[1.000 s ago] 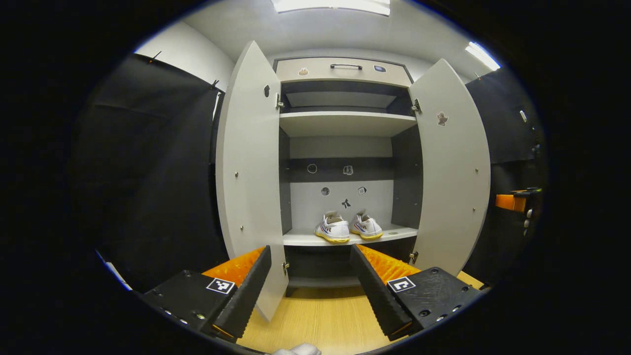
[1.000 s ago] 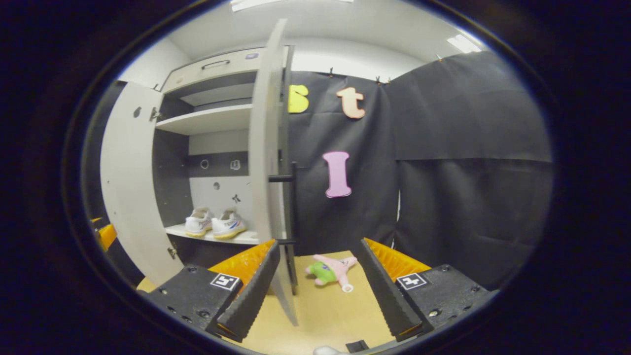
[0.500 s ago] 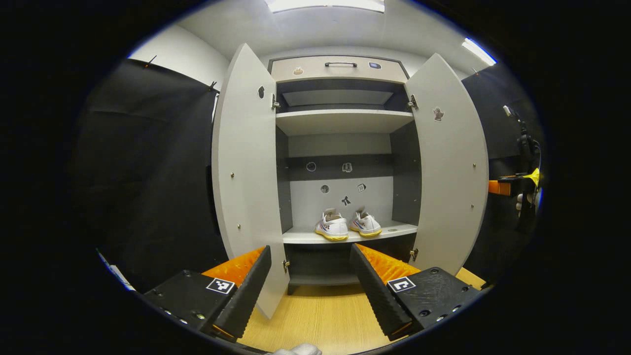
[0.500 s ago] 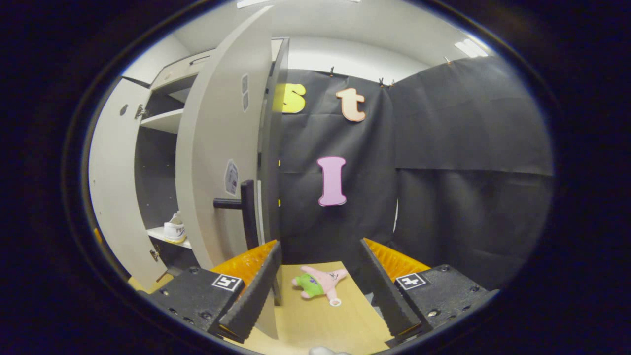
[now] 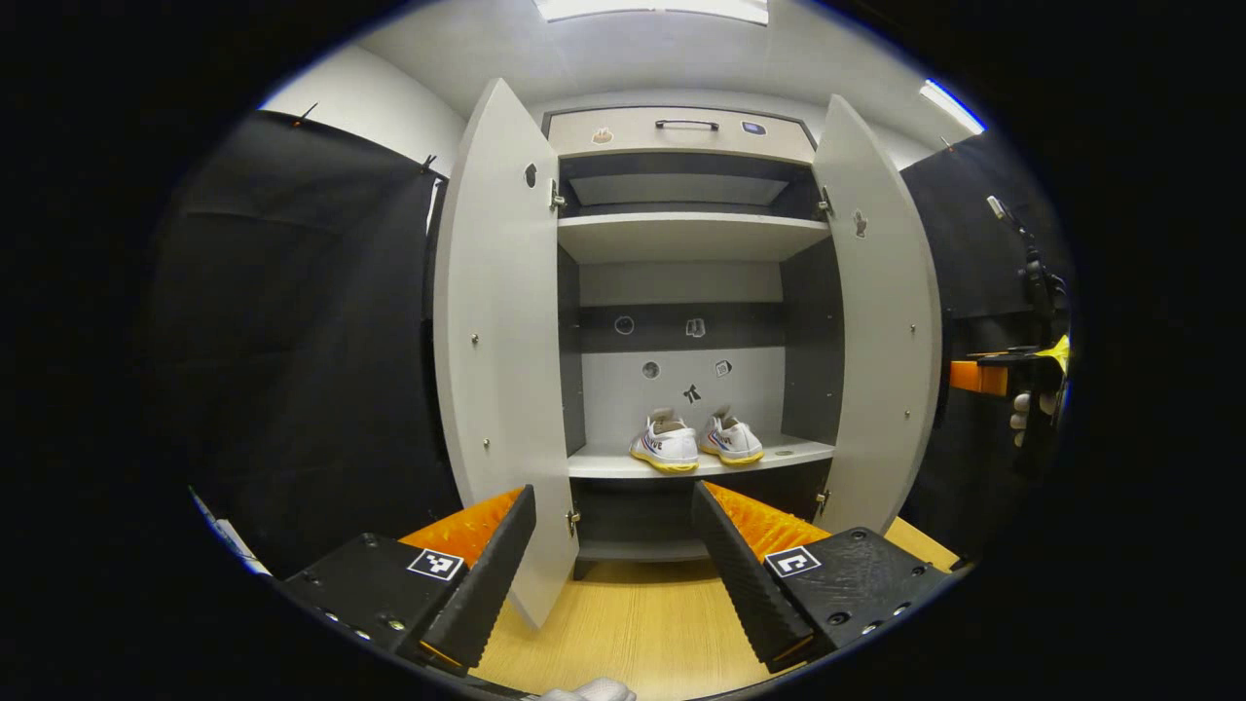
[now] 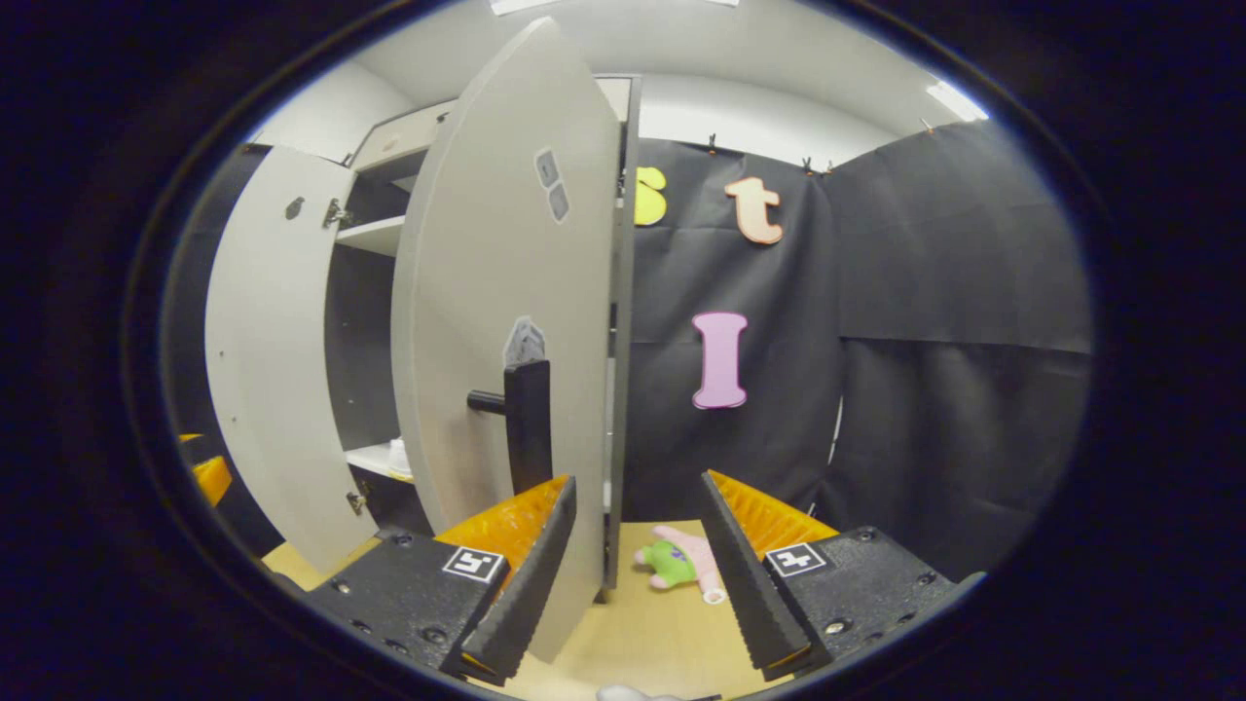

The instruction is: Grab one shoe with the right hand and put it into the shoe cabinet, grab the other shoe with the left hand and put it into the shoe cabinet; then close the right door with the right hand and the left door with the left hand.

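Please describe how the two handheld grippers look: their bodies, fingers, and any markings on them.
The left gripper and the right gripper look alike. Each has two long wedge-shaped fingers with ribbed inner faces, mounted on black textured blocks with small screws. Each block carries a small square black-and-white marker.

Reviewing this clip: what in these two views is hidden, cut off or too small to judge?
- Shoes: in the right gripper view the right door covers them except a white sliver.
- Stickers on the cabinet's back wall: too small to identify in the left gripper view.
- Right hand-held gripper: at the edge of the left gripper view, partly behind the door; contact with the door unclear.
- Plush toy: partly behind a finger.
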Tool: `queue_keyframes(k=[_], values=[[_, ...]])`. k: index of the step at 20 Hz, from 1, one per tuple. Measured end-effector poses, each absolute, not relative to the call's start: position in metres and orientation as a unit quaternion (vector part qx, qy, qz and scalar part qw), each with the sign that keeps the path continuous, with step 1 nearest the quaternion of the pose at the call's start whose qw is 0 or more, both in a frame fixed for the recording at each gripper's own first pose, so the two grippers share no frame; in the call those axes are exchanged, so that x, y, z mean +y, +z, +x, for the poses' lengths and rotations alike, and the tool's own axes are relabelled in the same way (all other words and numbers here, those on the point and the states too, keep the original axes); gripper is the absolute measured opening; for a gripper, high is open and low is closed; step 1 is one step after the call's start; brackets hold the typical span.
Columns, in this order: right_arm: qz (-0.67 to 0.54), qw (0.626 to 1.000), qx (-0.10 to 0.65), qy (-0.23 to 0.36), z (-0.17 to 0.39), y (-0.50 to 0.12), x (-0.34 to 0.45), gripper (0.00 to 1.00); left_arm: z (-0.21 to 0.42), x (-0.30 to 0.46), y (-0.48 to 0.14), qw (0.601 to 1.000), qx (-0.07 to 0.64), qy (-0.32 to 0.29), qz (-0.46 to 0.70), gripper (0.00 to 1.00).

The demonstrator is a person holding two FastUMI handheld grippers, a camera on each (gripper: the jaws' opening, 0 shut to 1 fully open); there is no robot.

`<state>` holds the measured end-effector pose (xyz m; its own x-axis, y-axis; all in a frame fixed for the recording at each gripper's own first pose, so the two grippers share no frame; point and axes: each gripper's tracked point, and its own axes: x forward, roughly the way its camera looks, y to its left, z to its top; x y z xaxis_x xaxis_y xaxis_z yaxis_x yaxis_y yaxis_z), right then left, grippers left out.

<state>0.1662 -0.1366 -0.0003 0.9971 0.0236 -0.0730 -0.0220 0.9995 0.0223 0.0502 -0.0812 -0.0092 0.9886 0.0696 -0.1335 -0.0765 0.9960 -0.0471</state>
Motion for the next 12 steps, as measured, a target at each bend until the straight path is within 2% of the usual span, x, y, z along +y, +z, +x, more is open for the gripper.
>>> queue_keyframes(k=[4, 5, 7, 8, 10, 11, 12], values=[[-0.012, 0.998, 0.035, 0.059, 0.172, -0.002, -0.086, 0.84, 0.045, -0.067, -0.009, 0.996, 0.067, 0.047, -0.022, 0.96], [-0.002, 0.996, 0.038, 0.082, 0.17, -0.003, -0.07, 0.81, 0.043, -0.063, -0.01, 0.996, 0.067, 0.048, -0.021, 0.96], [0.008, 0.993, 0.048, 0.105, 0.165, -0.01, -0.049, 0.99, 0.042, -0.059, -0.011, 0.996, 0.07, 0.048, -0.023, 0.96], [0.005, 0.994, 0.047, 0.098, 0.162, -0.011, -0.048, 0.99, 0.042, -0.057, -0.012, 0.996, 0.071, 0.048, -0.025, 1.0], [0.012, 0.994, 0.047, 0.094, 0.153, -0.011, -0.042, 0.99, 0.041, -0.05, -0.012, 0.996, 0.071, 0.049, -0.026, 1.0], [0.018, 0.994, 0.05, 0.099, 0.147, -0.013, -0.035, 1.0, 0.041, -0.046, -0.011, 0.996, 0.069, 0.049, -0.025, 0.96], [0.021, 0.993, 0.055, 0.101, 0.142, -0.016, -0.03, 1.0, 0.041, -0.041, -0.01, 0.996, 0.067, 0.05, -0.024, 1.0]])
